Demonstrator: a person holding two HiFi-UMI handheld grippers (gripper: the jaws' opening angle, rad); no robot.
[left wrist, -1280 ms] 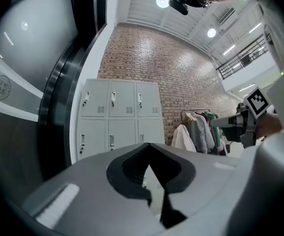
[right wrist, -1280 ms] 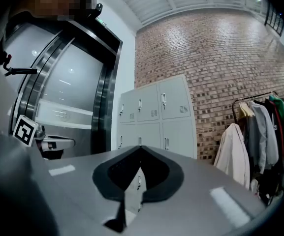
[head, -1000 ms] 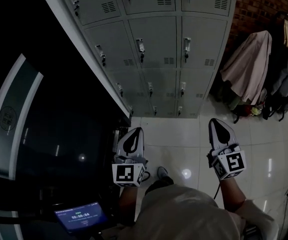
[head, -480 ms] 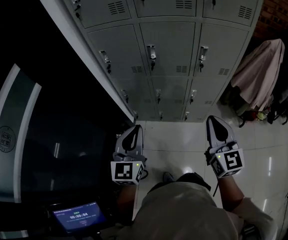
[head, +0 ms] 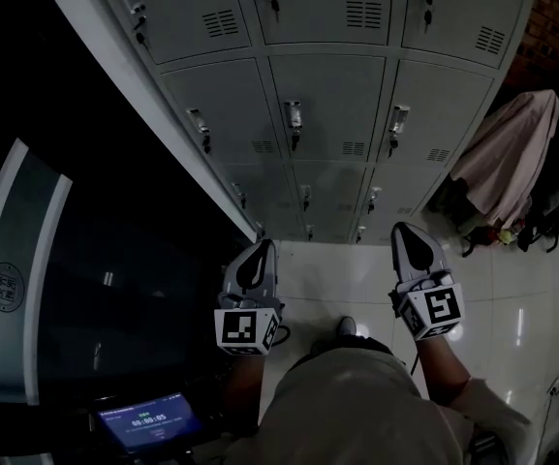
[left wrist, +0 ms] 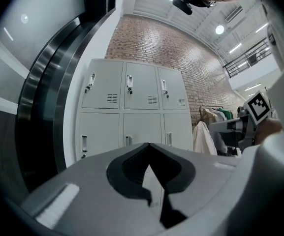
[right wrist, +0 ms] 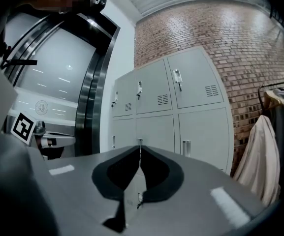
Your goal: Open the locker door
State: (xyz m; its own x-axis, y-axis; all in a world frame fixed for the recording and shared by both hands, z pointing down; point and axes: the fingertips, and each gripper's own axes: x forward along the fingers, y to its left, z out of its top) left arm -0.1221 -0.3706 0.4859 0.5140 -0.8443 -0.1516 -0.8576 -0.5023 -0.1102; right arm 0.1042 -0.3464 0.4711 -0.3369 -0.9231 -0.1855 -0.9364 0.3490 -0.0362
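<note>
Lockers (head: 327,114): grey bank, three columns wide, standing against a brick wall (left wrist: 181,48) straight ahead of you. Every door in view is shut, each with a small latch (head: 293,116) on its face. Your left gripper (head: 260,250) is held out in front of you over the pale tiled floor (head: 327,279), pointing at the bank and well short of it. In the left gripper view its jaws are closed tip to tip with nothing between them. Your right gripper (head: 403,231) sits about level with it, well apart to the right. It is likewise clenched empty, tips meeting in the right gripper view. Neither gripper touches a door. Coats (head: 512,153) hang just to the right of the lockers. Dark glass panel (head: 66,260) on your left; small lit screen (head: 153,422) at the bottom left of the head view.
</note>
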